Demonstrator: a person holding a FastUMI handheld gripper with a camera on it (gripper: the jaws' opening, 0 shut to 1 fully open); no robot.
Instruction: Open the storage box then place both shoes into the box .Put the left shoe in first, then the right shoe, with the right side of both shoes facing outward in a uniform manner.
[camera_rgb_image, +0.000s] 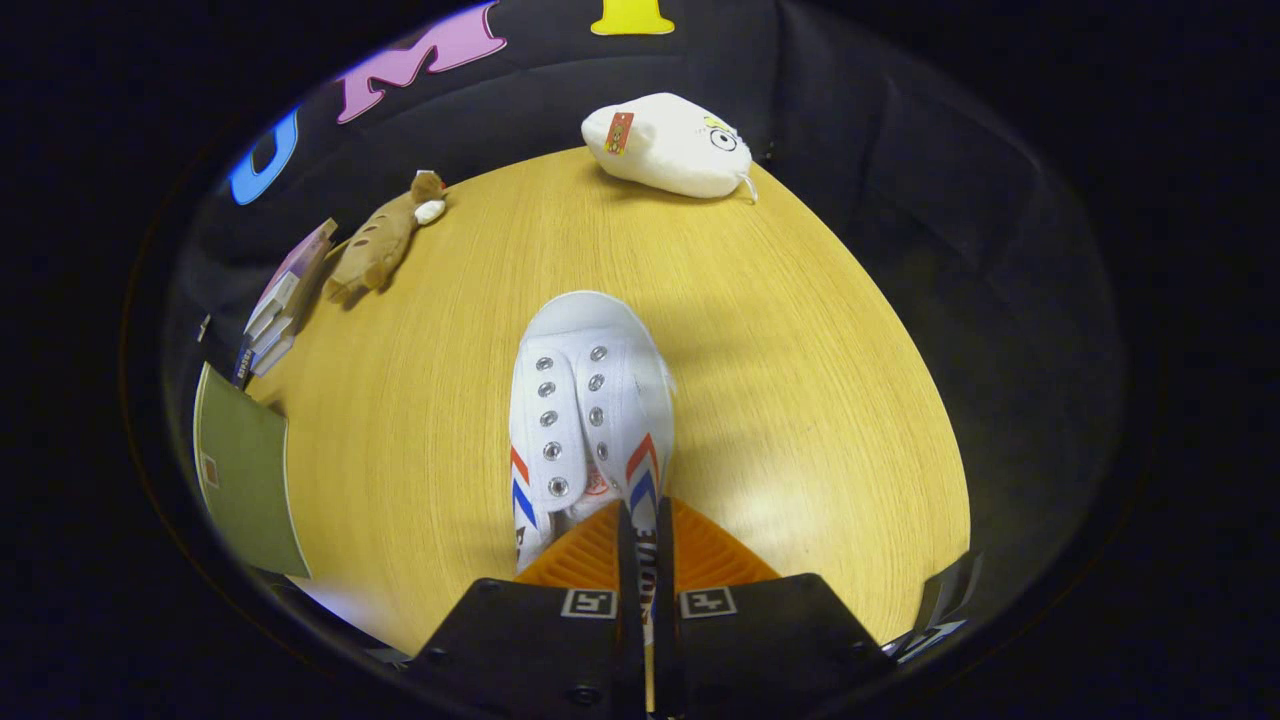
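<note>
White shoe gripped at the heel by the tongs.

The shoe (590, 410) is held between the nearly closed tongs (645, 540), both fingers pressed on its rear collar, toe pointed straight ahead of them, over the table (800, 400). Beyond the toe a white plush (670, 145) is seen; ahead to the left lie a brown plush (380, 240) and stacked books (280, 310). No shoe is seen boxed; placement is judged still to be done.

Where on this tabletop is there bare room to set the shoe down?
The gripper is shut on the white shoe. Bare wood lies beside the shoe toward the table edge, and between the shoe and white plush. Crowded by the books and brown plush.
</note>
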